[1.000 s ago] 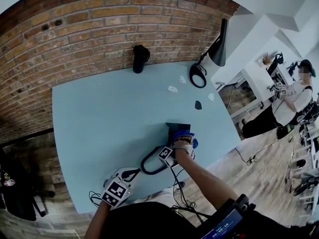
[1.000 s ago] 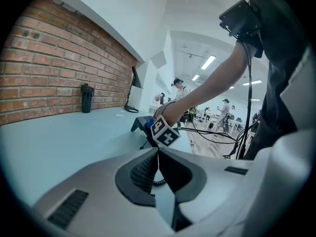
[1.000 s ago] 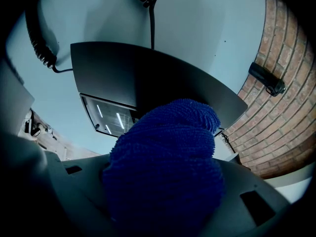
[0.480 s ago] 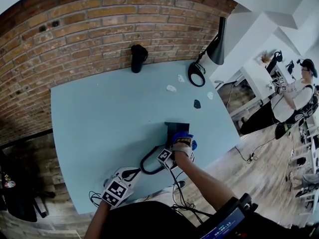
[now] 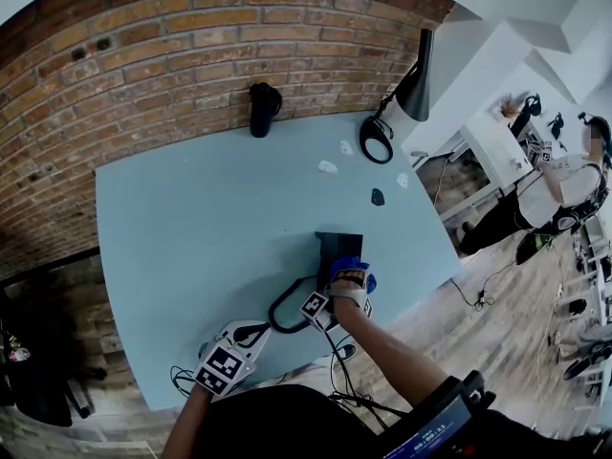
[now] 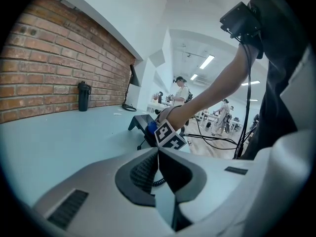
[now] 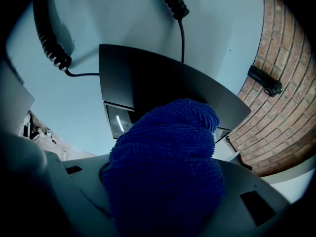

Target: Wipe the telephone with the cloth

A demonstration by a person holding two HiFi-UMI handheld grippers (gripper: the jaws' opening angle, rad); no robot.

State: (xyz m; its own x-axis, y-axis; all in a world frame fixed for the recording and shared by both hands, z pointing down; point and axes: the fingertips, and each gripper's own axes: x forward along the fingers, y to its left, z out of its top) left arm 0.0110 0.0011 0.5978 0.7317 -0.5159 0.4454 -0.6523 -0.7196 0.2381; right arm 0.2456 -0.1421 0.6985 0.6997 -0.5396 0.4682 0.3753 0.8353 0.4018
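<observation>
Cloth down on the telephone, wipe under way.
The pale blue surface (image 5: pixel 191 228) carries the dark telephone (image 5: pixel 337 247). The right tongs (image 7: pixel 163 181) clamp the blue cloth (image 7: pixel 168 152) against the telephone's near end, barely shifted from a second ago, so most of the casing likely still needs wiping. The left tongs (image 6: pixel 158 154), clenched on nothing, wait beyond the telephone's coiled cord (image 5: pixel 282 318).

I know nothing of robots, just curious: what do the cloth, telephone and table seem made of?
The cloth looks like microfibre: matte blue, with a fuzzy looped pile. The telephone seems moulded plastic: dark, smooth, with a faint sheen. The table has a smooth, even, pale blue top, perhaps laminate or paint; its core does not show.
</observation>
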